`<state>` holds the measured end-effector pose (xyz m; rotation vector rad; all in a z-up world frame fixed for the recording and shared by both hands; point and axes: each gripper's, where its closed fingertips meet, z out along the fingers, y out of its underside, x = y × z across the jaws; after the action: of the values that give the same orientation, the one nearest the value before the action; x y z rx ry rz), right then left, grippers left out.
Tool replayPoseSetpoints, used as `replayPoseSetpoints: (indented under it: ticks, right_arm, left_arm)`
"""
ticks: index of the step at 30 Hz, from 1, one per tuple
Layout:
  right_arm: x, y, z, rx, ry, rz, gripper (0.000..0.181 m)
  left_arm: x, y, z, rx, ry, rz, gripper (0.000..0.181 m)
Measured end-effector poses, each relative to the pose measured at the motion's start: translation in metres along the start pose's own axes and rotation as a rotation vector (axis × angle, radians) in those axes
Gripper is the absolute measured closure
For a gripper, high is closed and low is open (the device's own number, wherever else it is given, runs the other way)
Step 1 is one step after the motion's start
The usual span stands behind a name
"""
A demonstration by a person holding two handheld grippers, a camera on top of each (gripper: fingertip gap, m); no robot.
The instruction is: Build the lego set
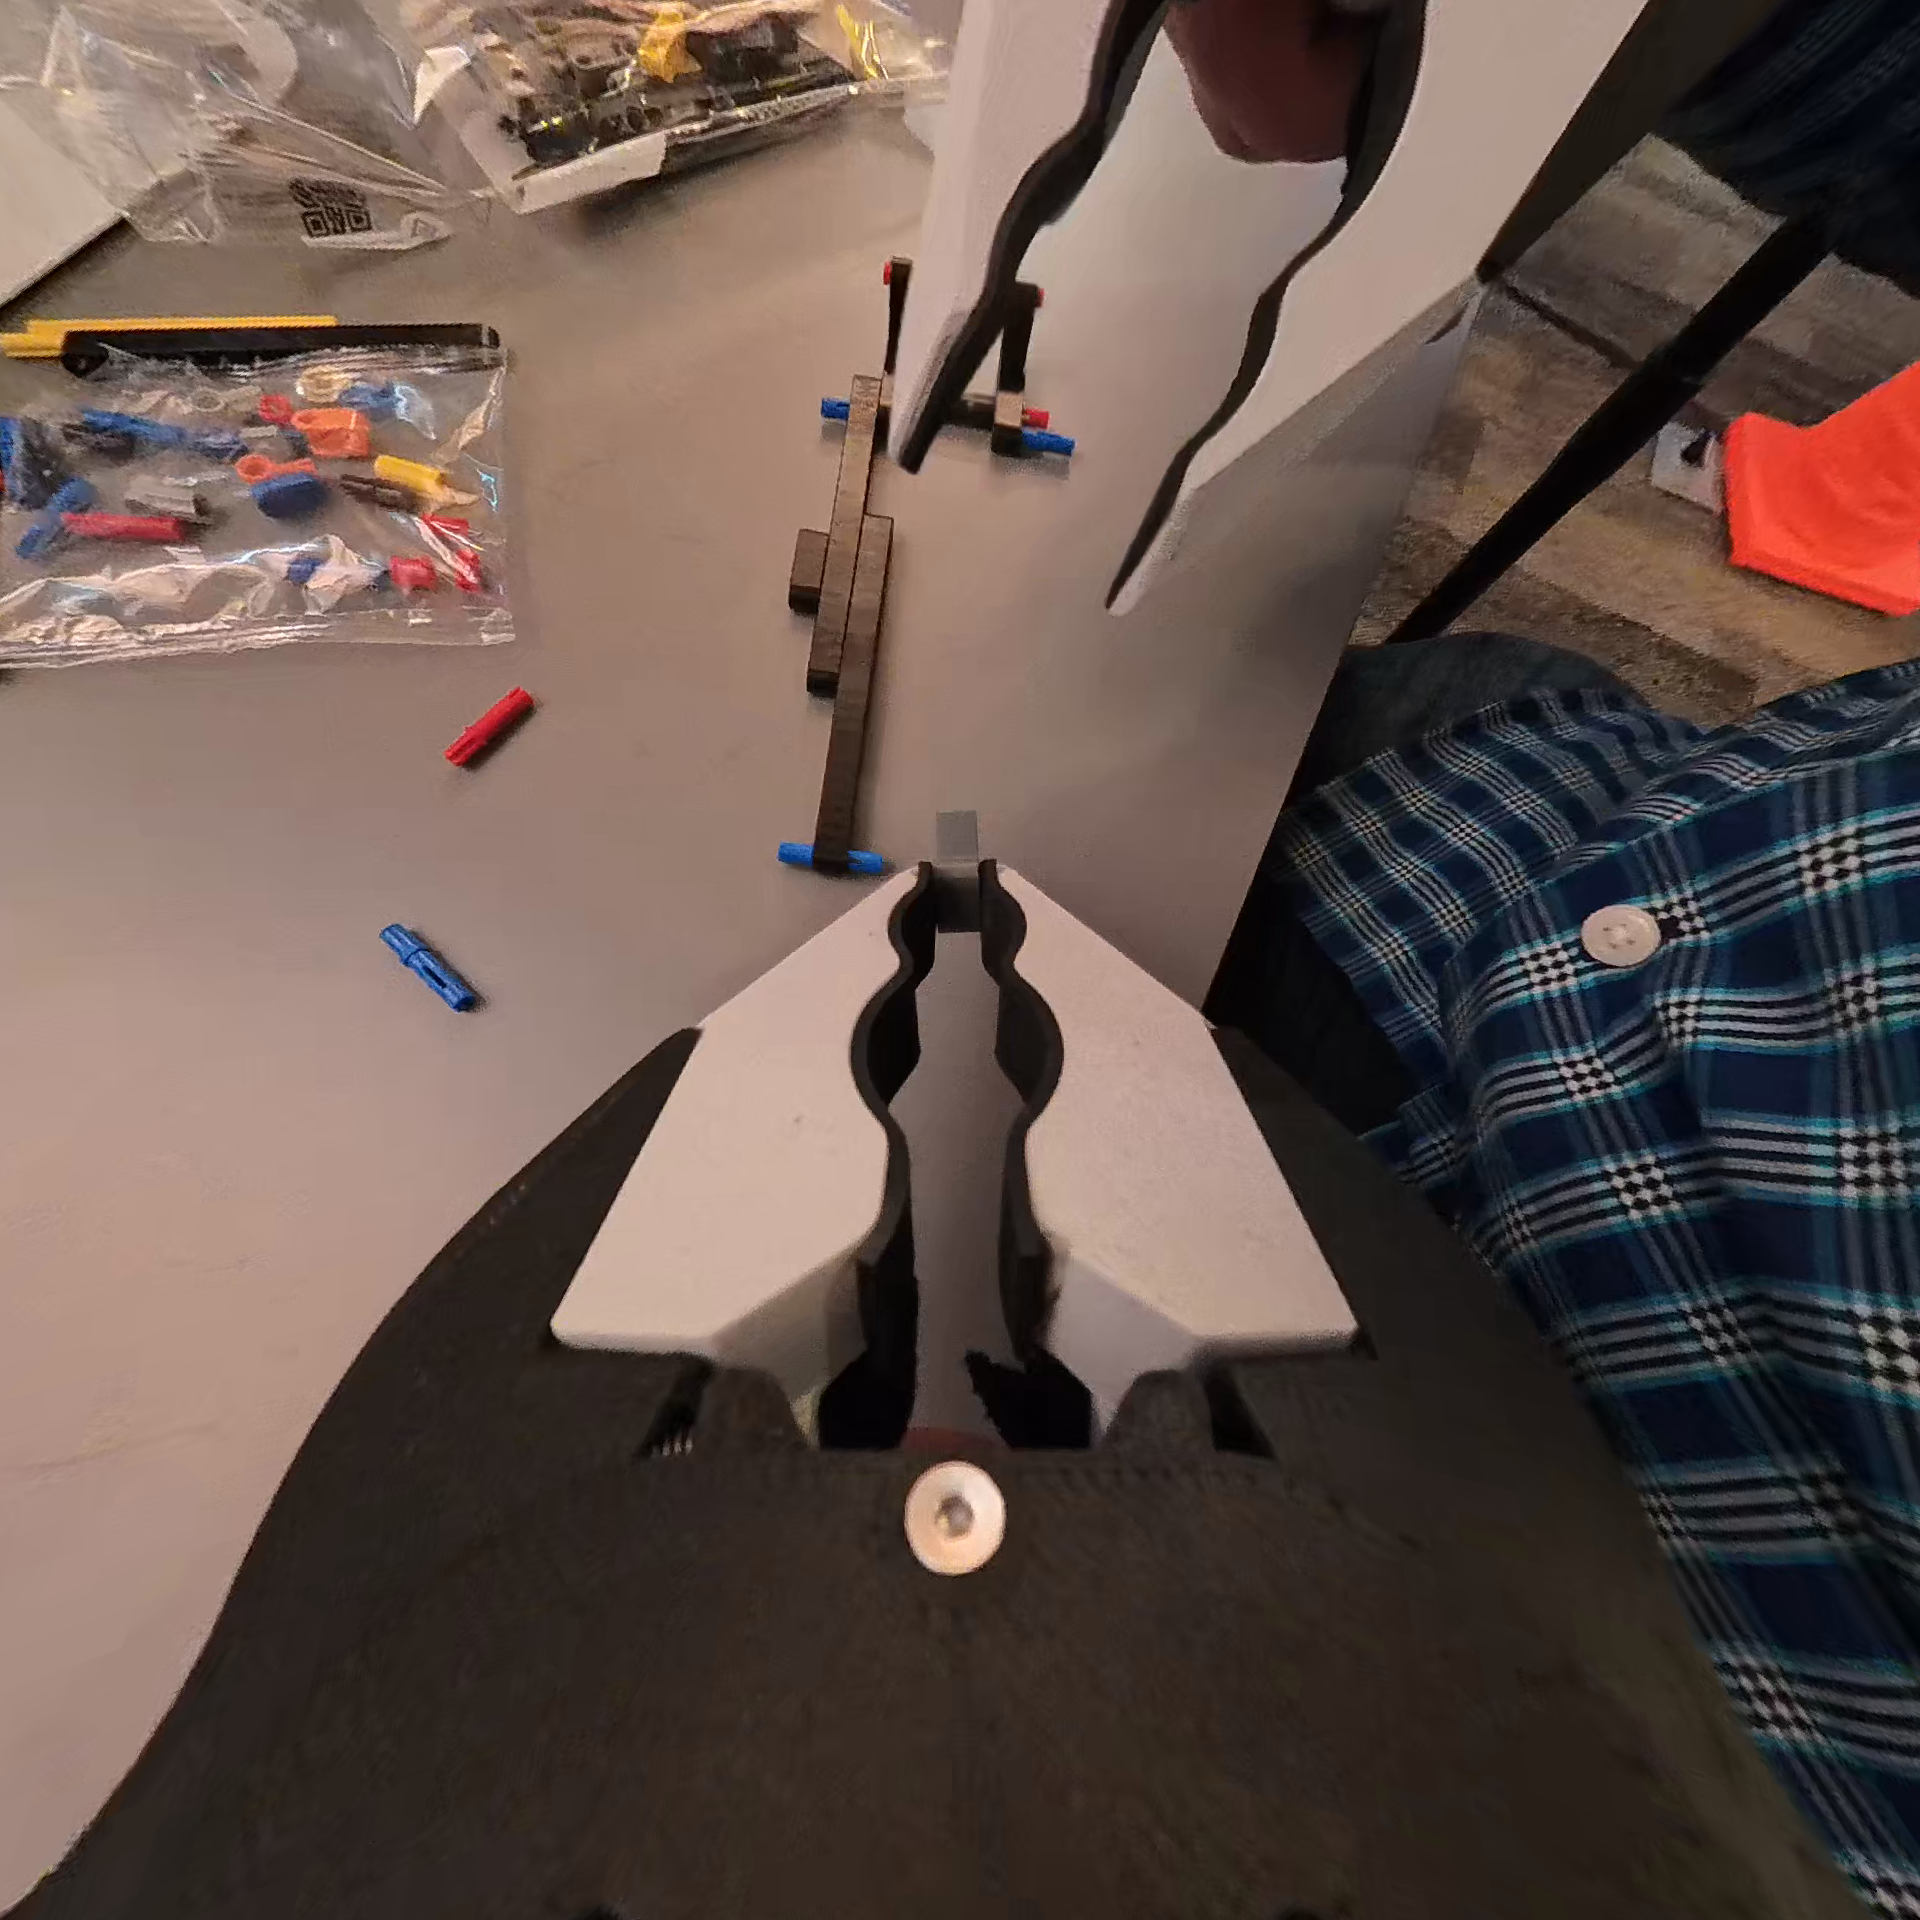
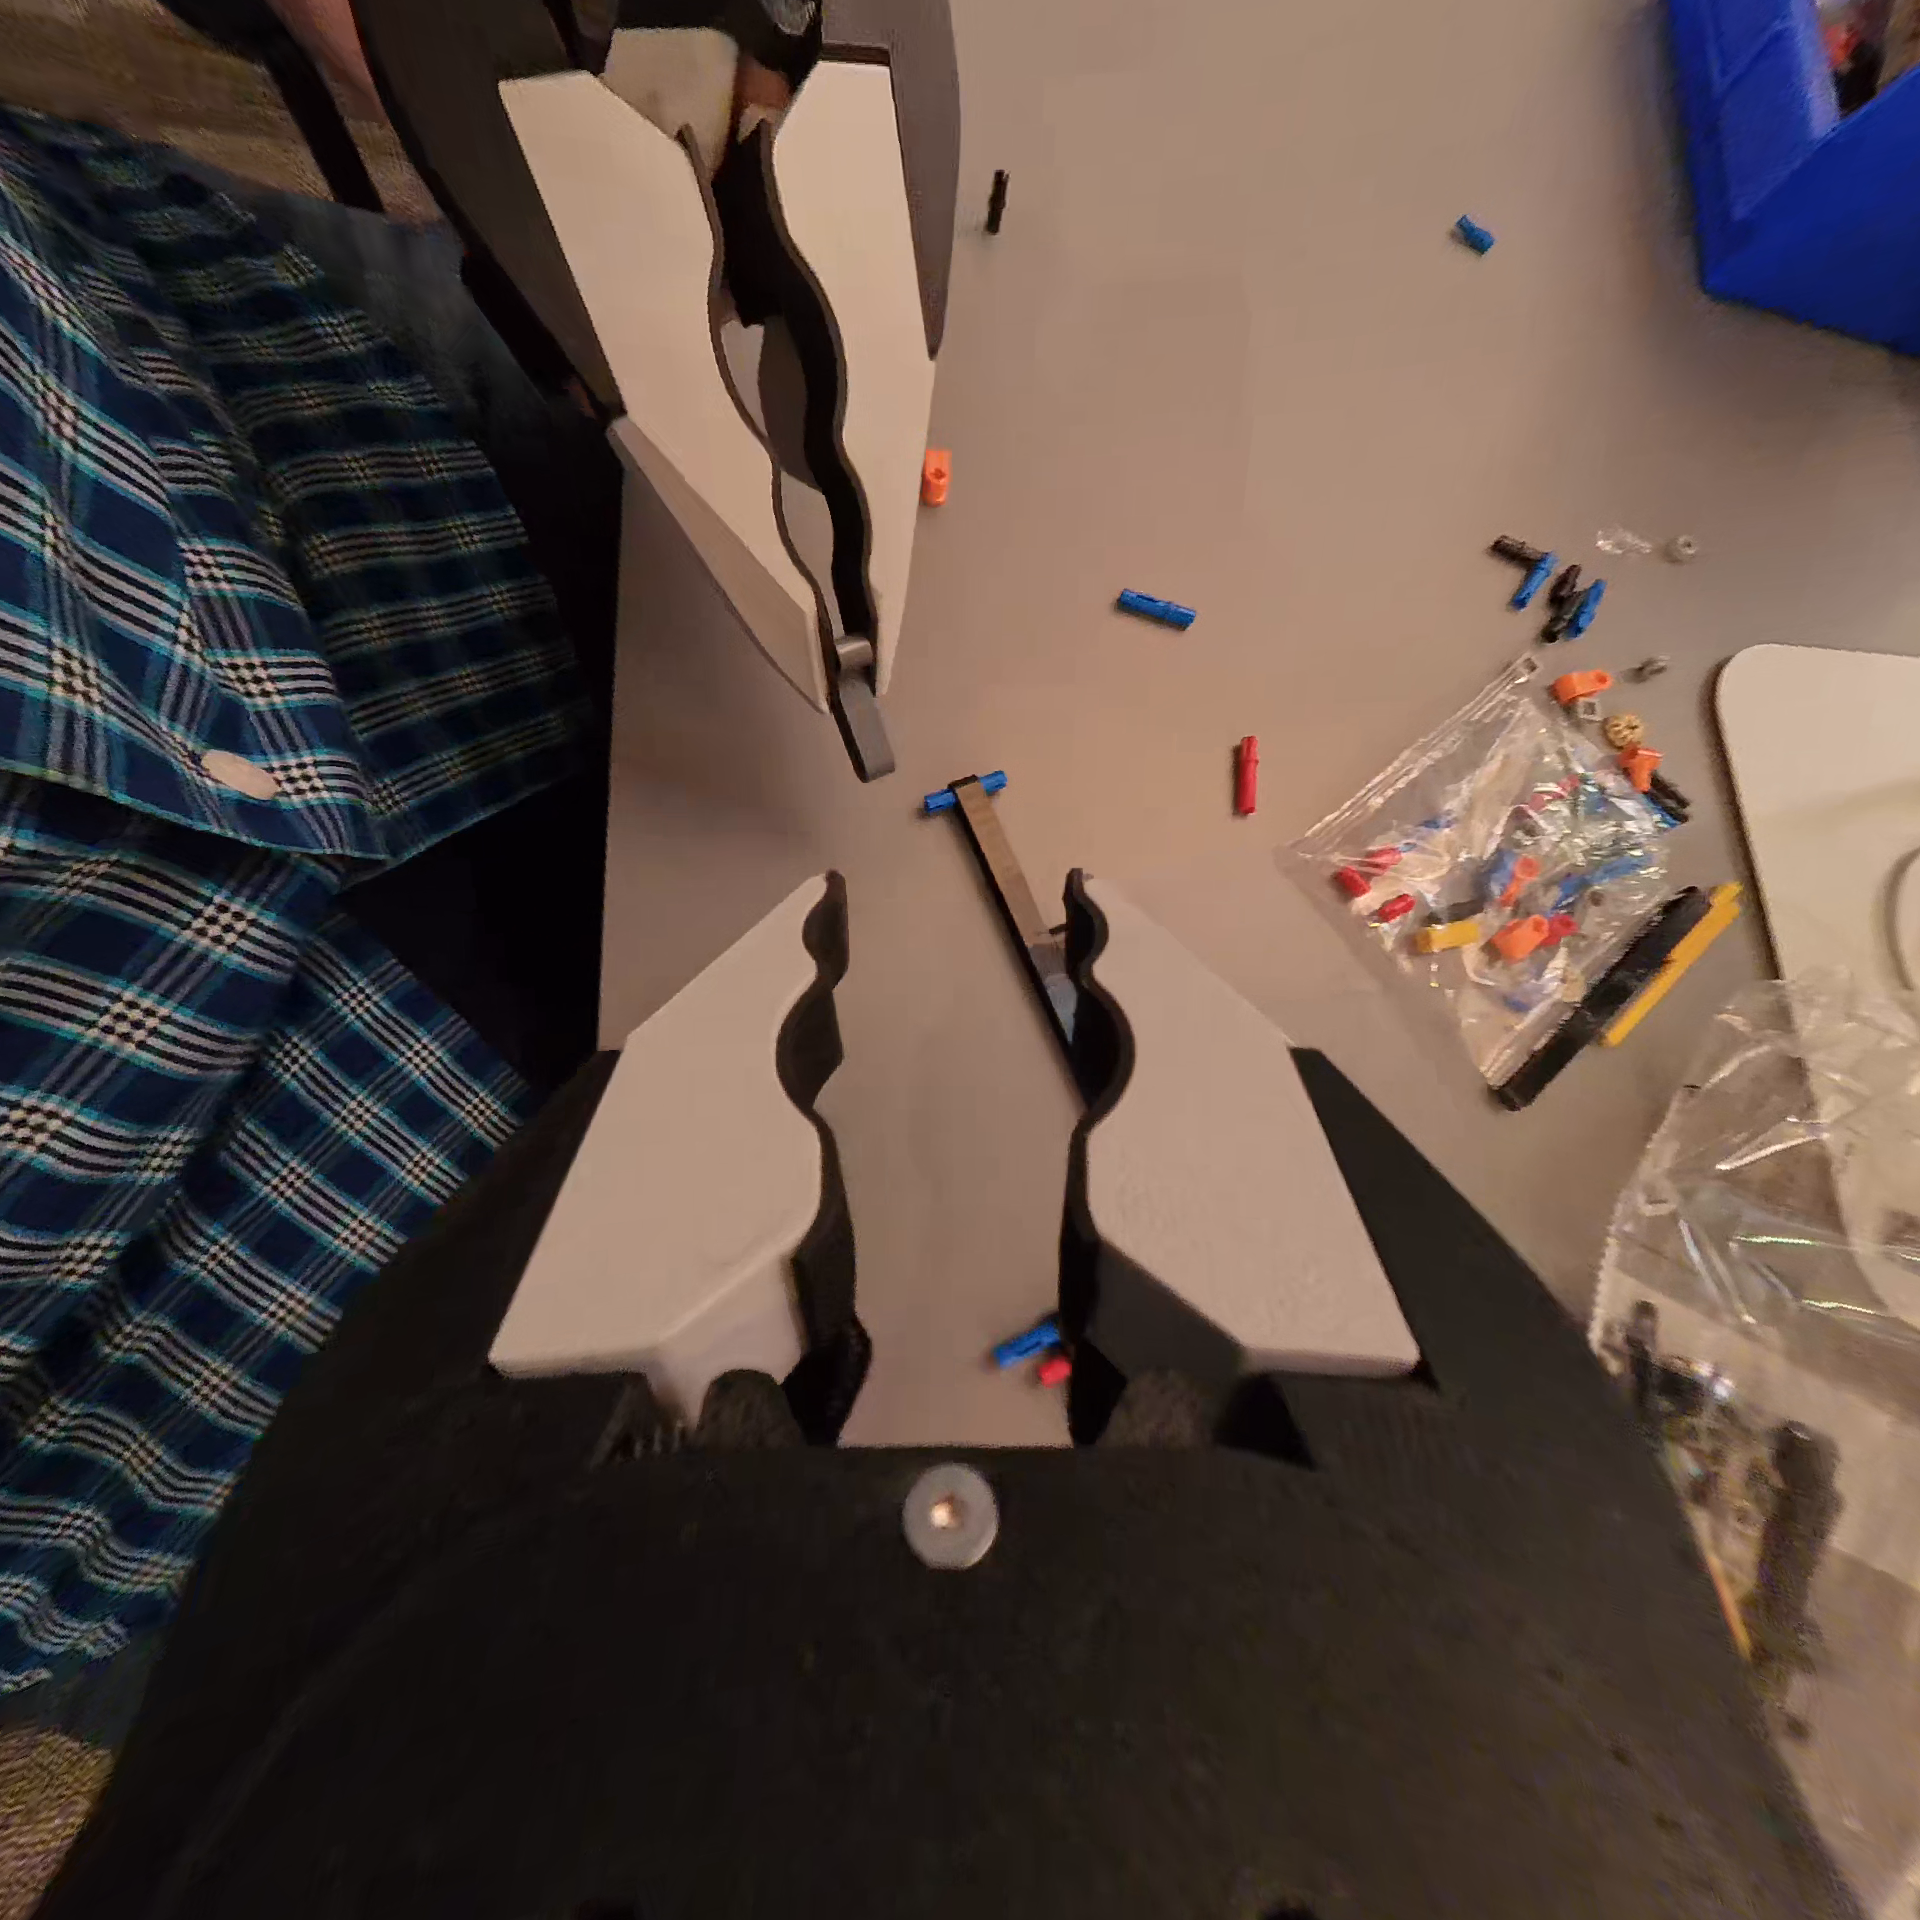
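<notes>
— Lego beams (image 1: 852,582), the black assembly with blue pins, lie flat on the grey table (image 1: 260,1143), just ahead of the left gripper (image 1: 956,883), whose fingers are clamped on a small grey piece (image 1: 956,844).

— And the right gripper (image 2: 951,883)?

— Its fingers are apart, holding nothing. The assembly runs under the gap and disappears beneath the right-hand finger (image 2: 1195,1143). From that side the grey piece hangs just short of the blue-pinned end of the beam.

— What could go wrong?

— My guess: the grey piece is held only by its end at the very fingertips, so pressing it on could twist it or pop it out. And nothing pins the assembly down, so a push could slide it across the smooth top.

— What about the room?

— Loose pins lie beyond the fingers to one side: a red pin (image 1: 488,727) and a blue pin (image 1: 428,966). A clear bag of parts (image 1: 249,499) sits farther out, and a blue bin (image 2: 1808,156) at the far corner. Off the table edge there is carpet, with something orange (image 1: 1829,499) lying on it.
</notes>
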<state>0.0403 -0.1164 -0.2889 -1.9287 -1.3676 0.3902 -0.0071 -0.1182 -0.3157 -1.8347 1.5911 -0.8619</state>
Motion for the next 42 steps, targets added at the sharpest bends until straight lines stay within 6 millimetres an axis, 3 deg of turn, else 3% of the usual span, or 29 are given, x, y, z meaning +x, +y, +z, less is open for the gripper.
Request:
replayPoseSetpoints:
  ticks: [1,11,15,18,26,29,34,42]
  right_arm:
    - [-0.002,0.000,0.001,0.004,-0.011,0.011,0.140]
    - [-0.015,0.009,0.016,-0.019,-0.078,0.048,0.145]
    - [-0.017,0.001,0.016,0.025,-0.122,0.126,0.150]
    - [-0.016,-0.006,0.013,0.068,-0.143,0.173,0.150]
    - [-0.010,-0.015,0.004,0.126,-0.109,0.203,0.151]
    - [-0.011,-0.014,0.005,0.112,-0.092,0.175,0.152]
    - [-0.009,-0.003,0.015,0.051,-0.074,0.147,0.149]
    - [-0.007,0.004,0.039,-0.024,-0.118,0.149,0.136]
  left_arm:
    - [0.001,0.001,0.001,-0.006,-0.007,0.012,0.175]
    - [-0.001,0.012,0.016,-0.046,-0.069,0.096,0.175]
    - [0.004,-0.007,0.008,0.089,0.105,-0.235,0.176]
    - [-0.004,-0.024,-0.004,0.222,0.236,-0.495,0.176]
    - [-0.001,-0.036,-0.009,0.294,0.361,-0.651,0.176]
    - [-0.002,-0.029,-0.005,0.256,0.313,-0.604,0.176]
    - [-0.002,0.002,0.008,0.056,0.121,-0.315,0.176]
    - [-0.008,0.018,0.024,-0.046,-0.022,-0.087,0.175]
